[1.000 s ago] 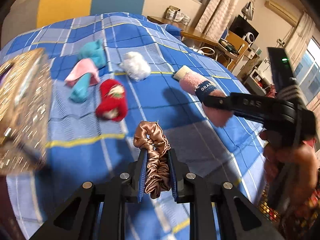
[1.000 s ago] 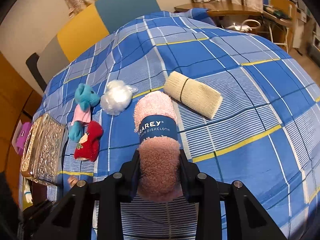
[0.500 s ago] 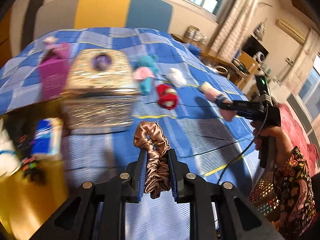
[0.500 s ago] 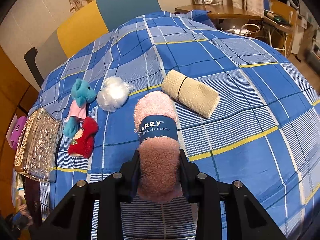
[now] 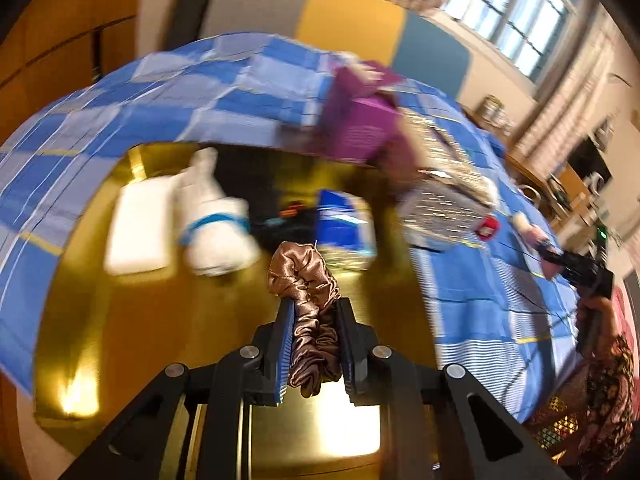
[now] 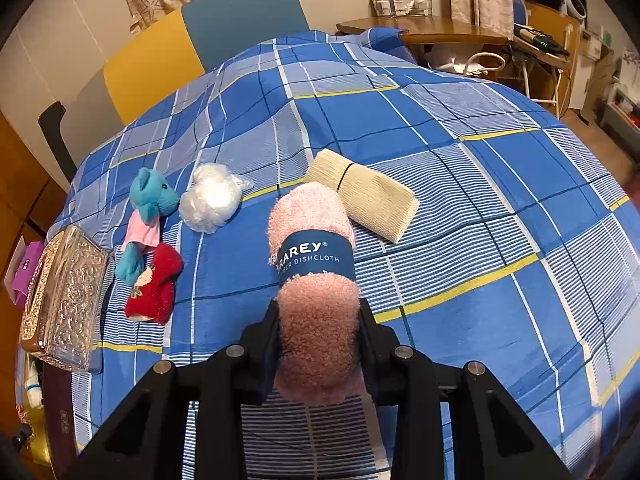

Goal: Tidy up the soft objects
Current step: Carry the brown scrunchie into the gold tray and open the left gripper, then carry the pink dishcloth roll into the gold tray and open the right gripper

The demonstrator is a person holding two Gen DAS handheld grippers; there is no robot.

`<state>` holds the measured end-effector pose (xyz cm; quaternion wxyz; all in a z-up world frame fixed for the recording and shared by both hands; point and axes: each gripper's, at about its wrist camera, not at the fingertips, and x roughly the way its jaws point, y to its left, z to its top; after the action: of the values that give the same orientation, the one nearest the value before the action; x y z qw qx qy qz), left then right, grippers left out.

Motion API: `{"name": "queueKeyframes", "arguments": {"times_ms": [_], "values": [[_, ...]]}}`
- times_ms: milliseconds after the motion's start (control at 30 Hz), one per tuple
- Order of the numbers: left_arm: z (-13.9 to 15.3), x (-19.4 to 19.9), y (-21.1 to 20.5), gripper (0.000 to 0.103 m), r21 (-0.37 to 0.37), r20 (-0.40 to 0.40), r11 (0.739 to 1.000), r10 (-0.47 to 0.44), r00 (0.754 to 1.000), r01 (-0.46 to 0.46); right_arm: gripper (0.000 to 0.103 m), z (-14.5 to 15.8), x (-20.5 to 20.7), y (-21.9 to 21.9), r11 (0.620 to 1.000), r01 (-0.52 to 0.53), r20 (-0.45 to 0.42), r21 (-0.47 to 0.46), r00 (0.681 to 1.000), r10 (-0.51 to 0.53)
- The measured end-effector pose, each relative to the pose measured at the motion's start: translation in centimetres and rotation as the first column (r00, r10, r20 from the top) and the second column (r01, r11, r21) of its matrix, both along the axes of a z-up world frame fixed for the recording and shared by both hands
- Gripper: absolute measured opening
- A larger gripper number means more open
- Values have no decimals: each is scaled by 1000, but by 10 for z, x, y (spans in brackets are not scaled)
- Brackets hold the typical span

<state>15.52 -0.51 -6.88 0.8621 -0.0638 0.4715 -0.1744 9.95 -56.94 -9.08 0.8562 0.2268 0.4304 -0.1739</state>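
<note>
**A:** What have you got in each hand?

**B:** My left gripper has its jaws clamped on a brown satin scrunchie, which bunches up between the blue pads and sticks out past the tips. My right gripper has its jaws closed on a rolled pink dishcloth with a dark blue paper band around its middle.

**A:** Where is each of them?

**B:** The scrunchie hangs over a glossy yellow-brown surface beside the bed, not over the blue checked bedspread. That view is blurred, but I can make out a white bottle with a blue ring, a flat white block just beside it and a blue packet lying there. The dishcloth is above the bedspread, pointing away from me.

**A:** What else is on the bed?

**B:** A cream rolled cloth tied with a dark band lies just past the dishcloth. To its left are a white fluffy ball in plastic wrap, a teal teddy bear in a pink shirt, and a small red plush touching the bear's legs. An ornate silver box sits at the left edge, with a purple box beyond it.
</note>
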Motion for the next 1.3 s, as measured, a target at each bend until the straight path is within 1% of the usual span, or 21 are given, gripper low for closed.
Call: {"name": "queueKeyframes", "arguments": {"times_ms": [133, 300, 367, 400, 533, 600, 667, 700, 733, 833, 933, 1000, 1067, 1167, 1233, 1300], "values": [[-9, 5, 23, 20, 71, -8, 996, 50, 999, -50, 35, 1, -1, -2, 1000, 14, 0, -7, 1000, -14], [-24, 16, 46, 20, 146, -58, 985, 102, 993, -92, 35, 4, -5, -7, 999, 43, 17, -6, 999, -43], [-29, 20, 54, 21, 166, -71, 981, 111, 991, -98, 35, 4, -6, -7, 999, 44, 17, -6, 999, -44], [-32, 23, 57, 21, 190, -80, 977, 115, 990, -98, 35, 5, -5, -7, 999, 45, 18, -8, 999, -45], [-38, 31, 67, 26, 229, -93, 966, 140, 986, -116, 35, 5, -7, -9, 999, 53, 20, -12, 998, -52], [-37, 34, 73, 32, 259, -74, 955, 171, 982, -147, 35, 6, -8, -9, 998, 61, 20, -12, 998, -61], [-35, 35, 78, 36, 266, -59, 949, 191, 980, -169, 35, 6, -9, -10, 998, 66, 19, -11, 998, -66], [-33, 34, 80, 40, 262, -51, 948, 198, 979, -178, 35, 5, -8, -11, 998, 67, 18, -12, 998, -67], [-32, 33, 80, 41, 258, -46, 949, 201, 978, -183, 35, 5, -8, -10, 998, 68, 17, -15, 998, -68], [-24, 26, 82, 41, 226, -11, 951, 219, 976, -211, 35, 6, -8, -9, 998, 67, 19, -22, 998, -66], [-15, 19, 77, 41, 186, 26, 957, 220, 975, -221, 35, 11, -9, -3, 998, 49, 43, -35, 998, -47], [-8, 11, 77, 41, 135, 53, 965, 219, 974, -224, 35, 15, -10, 4, 999, 31, 65, -42, 997, -28], [-4, 4, 75, 41, 94, 61, 970, 218, 974, -223, 35, 16, -11, 13, 1000, 2, 88, -15, 996, 0], [0, -2, 69, 41, 38, 62, 980, 194, 979, -197, 35, 16, -13, 29, 999, -39, 117, 21, 992, 37], [2, -6, 65, 41, 20, 67, 985, 172, 983, -174, 35, 17, -15, 43, 997, -73, 134, 40, 989, 67], [3, -7, 61, 41, 12, 68, 988, 151, 986, -152, 35, 18, -18, 60, 993, -109, 130, 41, 986, 102]]}}
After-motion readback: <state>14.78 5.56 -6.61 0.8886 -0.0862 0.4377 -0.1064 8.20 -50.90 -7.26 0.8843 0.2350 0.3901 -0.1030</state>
